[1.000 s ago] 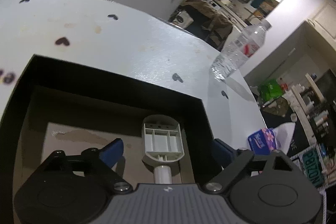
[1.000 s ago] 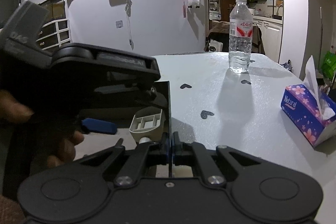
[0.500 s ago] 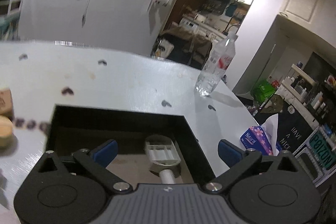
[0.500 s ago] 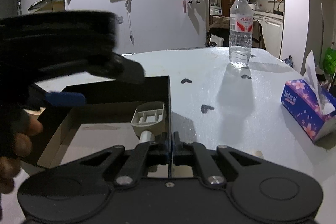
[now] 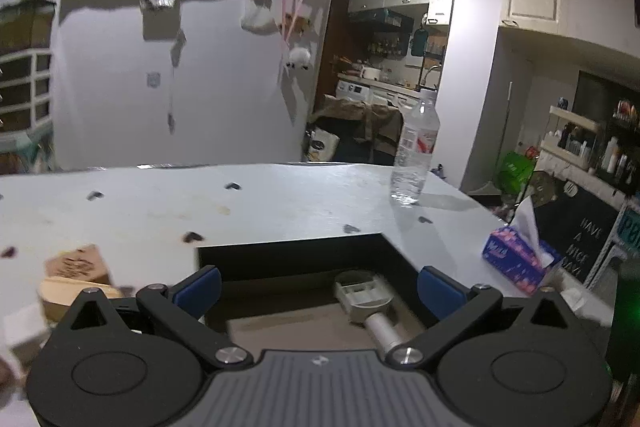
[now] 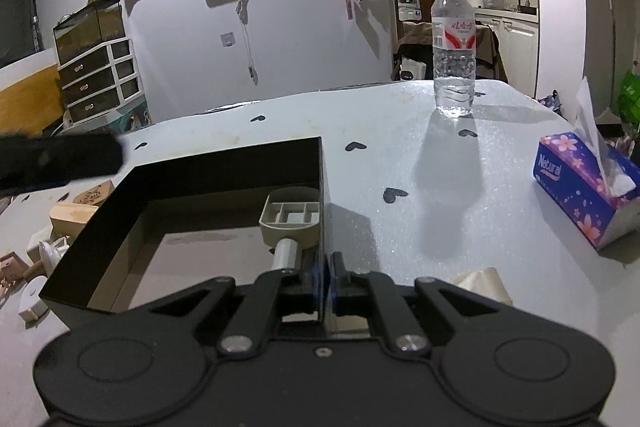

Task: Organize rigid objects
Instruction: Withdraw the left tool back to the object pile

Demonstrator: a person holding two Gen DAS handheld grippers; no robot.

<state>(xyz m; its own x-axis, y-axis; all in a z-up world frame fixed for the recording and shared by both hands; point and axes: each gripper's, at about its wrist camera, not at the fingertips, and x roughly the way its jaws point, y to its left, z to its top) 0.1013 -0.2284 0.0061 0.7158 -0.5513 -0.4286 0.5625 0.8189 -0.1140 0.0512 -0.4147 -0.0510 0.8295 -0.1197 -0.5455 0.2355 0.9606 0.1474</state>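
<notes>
A black open box (image 6: 224, 163) sits on the white table. In it lies a grey ribbed plastic piece with a white handle (image 6: 290, 215), against the right wall. My right gripper (image 6: 324, 277) is shut on the box's thin right wall at the near corner. The left wrist view looks across the box (image 5: 288, 247) and the same grey piece (image 5: 366, 293). My left gripper (image 5: 319, 287) hangs above the box's near side, open wide, its blue pads (image 5: 200, 285) bare and nothing between them.
Wooden blocks (image 5: 76, 267) and small white parts (image 6: 44, 255) lie left of the box. A water bottle (image 6: 454, 47) stands at the back right, a purple tissue box (image 6: 584, 183) at the right. A folded white scrap (image 6: 482, 283) lies near my right gripper. A dark blur (image 6: 60, 163) crosses the left edge.
My left gripper has risen and drawn back out of the box, levelled off and spread its jaws wider. The wooden blocks came into its view. The right gripper has stayed on the wall.
</notes>
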